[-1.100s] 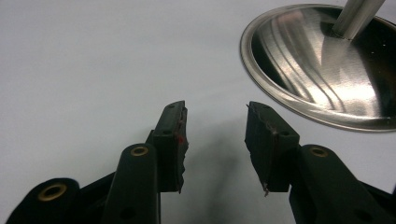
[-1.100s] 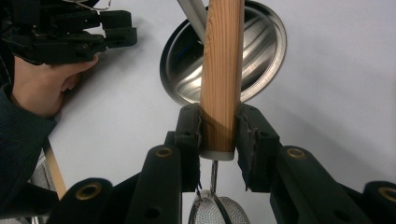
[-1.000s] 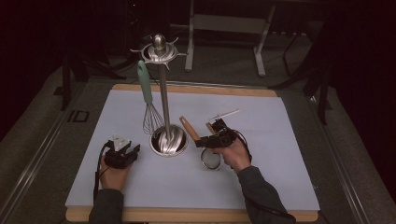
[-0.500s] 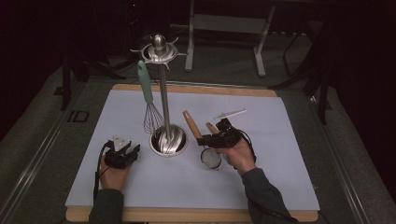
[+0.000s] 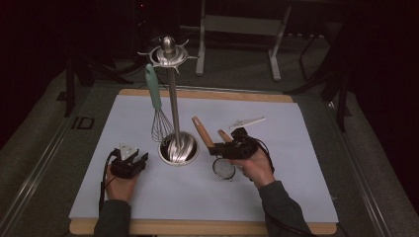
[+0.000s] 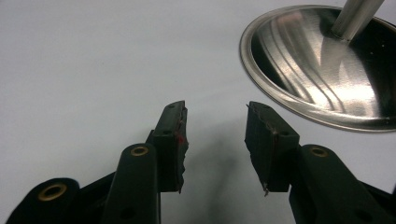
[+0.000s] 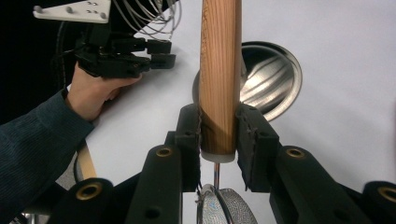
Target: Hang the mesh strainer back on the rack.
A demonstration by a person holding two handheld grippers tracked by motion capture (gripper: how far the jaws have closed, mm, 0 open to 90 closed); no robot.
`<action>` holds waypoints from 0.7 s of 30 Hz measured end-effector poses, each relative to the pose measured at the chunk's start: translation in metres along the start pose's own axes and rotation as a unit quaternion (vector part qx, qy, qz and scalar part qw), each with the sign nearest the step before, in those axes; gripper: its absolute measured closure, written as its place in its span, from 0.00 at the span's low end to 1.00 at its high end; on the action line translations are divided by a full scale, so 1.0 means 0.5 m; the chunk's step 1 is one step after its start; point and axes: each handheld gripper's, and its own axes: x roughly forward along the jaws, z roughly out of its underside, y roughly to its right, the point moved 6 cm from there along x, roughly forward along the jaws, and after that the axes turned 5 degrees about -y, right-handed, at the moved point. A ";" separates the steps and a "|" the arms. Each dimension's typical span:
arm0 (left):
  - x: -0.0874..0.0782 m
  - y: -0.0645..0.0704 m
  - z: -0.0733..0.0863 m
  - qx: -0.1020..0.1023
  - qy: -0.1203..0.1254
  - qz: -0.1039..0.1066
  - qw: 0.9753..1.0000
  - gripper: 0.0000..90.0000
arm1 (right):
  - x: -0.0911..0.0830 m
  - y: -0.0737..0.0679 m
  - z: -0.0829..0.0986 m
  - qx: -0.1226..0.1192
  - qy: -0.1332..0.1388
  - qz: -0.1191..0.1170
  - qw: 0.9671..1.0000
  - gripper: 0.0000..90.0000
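Note:
A steel utensil stand (image 5: 178, 148) rises from the white mat, and a green-handled whisk (image 5: 157, 111) hangs from its top ring. My right gripper (image 5: 216, 148) is just right of the stand's base, shut on the lower end of a strainer's wooden handle (image 7: 220, 60). The handle (image 5: 202, 132) slants up toward the pole. The strainer's mesh bowl (image 5: 225, 169) hangs below the jaws near the mat. In the right gripper view the gripper (image 7: 219, 135) clamps the handle from both sides. My left gripper (image 5: 141, 160) rests on the mat left of the base, open and holding nothing (image 6: 215, 135).
The stand's shiny round base (image 6: 322, 70) lies close ahead and to the right of the left jaws. The mat (image 5: 296, 163) covers a wooden board. A metal frame (image 5: 237, 24) stands on the dark floor beyond the table.
My right gripper has shifted slightly to the right with the strainer, its handle still leaning toward the stand. The left gripper has stayed put.

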 end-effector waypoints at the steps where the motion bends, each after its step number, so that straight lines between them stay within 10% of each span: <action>1: 0.000 0.000 0.000 0.000 0.000 -0.001 1.000 0.65 | -0.002 -0.002 -0.001 -0.002 0.001 -0.001 1.000 0.80; 21: 0.000 0.000 0.000 0.000 0.001 0.000 1.000 0.65 | -0.045 -0.023 -0.020 -0.025 0.046 -0.018 0.998 0.80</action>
